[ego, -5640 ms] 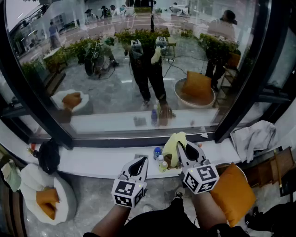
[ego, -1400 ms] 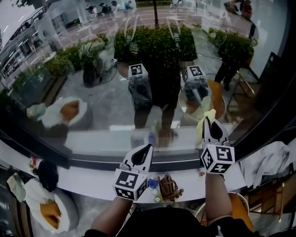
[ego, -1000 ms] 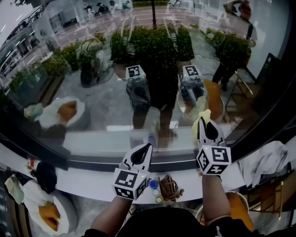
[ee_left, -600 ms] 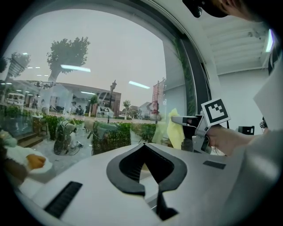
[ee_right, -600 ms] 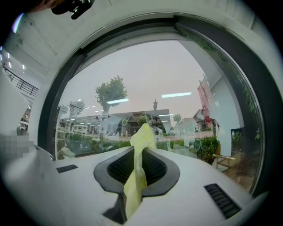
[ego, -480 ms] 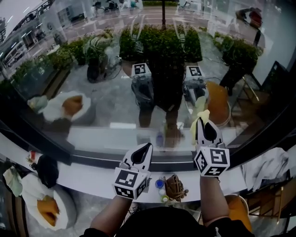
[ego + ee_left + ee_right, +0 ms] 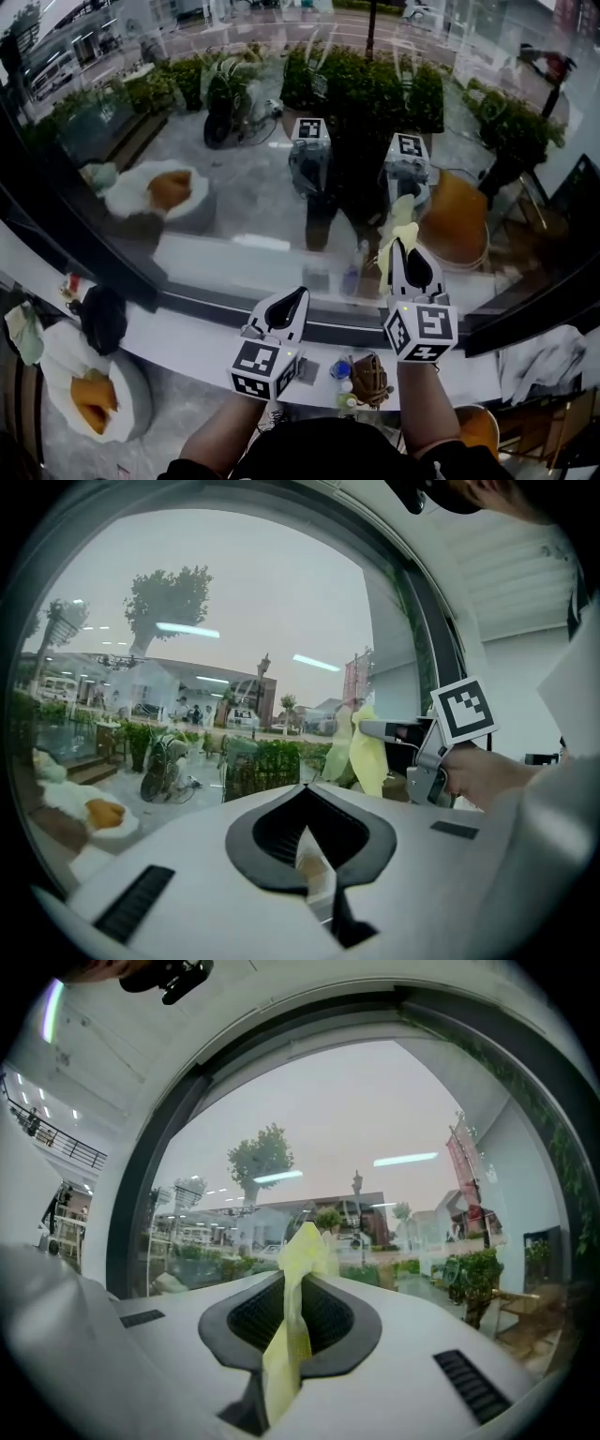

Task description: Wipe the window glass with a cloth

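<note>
While the right gripper is reaching up in front of the window glass, its jaws are clamping tight on a yellow cloth. In the right gripper view the cloth is running down the seam between the two jaws, and a crumpled tuft is standing up past the tips. In the head view that tuft is meeting its own reflection, so the cloth seems to be touching the pane low on the right side, though contact is hard to confirm at this angle.

The left gripper is hanging lower and to the left, well apart from the right one, with its tips pointing toward the dark frame at the foot of the glass. In the left gripper view its jaws are sitting pressed together. A pale sliver is showing at the seam, and I cannot tell whether it is a separate scrap or the jaw's inner face.

Below the frame a white sill is running across the head view. Small bottles and a brown lumpy object are standing on it, just beside each other, between the two forearms. At lower left an orange cushion is lying in a white seat.
</note>
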`<act>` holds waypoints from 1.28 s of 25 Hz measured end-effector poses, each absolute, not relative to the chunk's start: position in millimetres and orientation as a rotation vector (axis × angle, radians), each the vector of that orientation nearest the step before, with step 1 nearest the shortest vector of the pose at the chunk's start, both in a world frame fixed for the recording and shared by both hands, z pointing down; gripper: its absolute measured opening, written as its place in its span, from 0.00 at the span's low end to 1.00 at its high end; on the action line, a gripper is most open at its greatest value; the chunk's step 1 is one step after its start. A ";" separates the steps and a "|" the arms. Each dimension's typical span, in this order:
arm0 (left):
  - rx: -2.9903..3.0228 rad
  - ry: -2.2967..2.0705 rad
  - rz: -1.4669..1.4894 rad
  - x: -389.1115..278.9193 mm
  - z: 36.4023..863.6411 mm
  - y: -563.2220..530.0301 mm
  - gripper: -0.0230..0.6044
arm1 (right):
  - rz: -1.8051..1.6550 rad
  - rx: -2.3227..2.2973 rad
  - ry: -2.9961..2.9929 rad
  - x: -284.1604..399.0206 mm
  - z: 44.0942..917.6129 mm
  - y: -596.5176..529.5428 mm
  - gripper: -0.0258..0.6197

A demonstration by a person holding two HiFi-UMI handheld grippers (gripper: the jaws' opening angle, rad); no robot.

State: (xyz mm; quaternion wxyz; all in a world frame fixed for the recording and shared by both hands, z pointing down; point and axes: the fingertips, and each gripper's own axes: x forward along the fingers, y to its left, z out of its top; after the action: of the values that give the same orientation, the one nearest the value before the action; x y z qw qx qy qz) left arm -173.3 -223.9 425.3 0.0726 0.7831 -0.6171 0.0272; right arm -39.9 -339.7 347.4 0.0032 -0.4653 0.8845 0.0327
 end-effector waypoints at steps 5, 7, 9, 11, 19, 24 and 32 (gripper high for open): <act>2.292 -1.898 0.036 -226.0 426.5 -208.8 0.05 | 0.116 -1.407 2.807 -101.7 349.0 -324.5 0.13; 2.286 -1.899 0.036 -241.2 431.1 -204.1 0.05 | 0.120 -1.401 2.804 -119.6 348.9 -321.2 0.13; 2.279 -1.900 0.040 -250.6 435.9 -201.5 0.05 | 0.120 -1.394 2.801 -129.8 349.1 -320.0 0.13; 2.265 -1.907 0.041 -259.2 438.4 -199.5 0.05 | 0.114 -1.370 2.814 -141.9 351.3 -317.8 0.13; 2.243 -1.929 0.087 -294.0 446.1 -183.0 0.05 | 0.108 -1.350 2.787 -182.4 353.6 -306.4 0.13; 2.214 -1.949 0.080 -351.3 453.5 -166.6 0.05 | 0.092 -1.327 2.795 -243.7 361.8 -293.2 0.13; 2.193 -1.969 0.051 -384.0 453.9 -154.1 0.05 | 0.175 -1.298 2.867 -299.2 378.0 -280.6 0.13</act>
State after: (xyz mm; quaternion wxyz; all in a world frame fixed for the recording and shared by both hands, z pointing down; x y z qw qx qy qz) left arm -384.0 -154.1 453.9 0.0969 0.7404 -0.6649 0.0172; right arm -299.2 -280.6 378.0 -0.0051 -0.4117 0.9096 0.0555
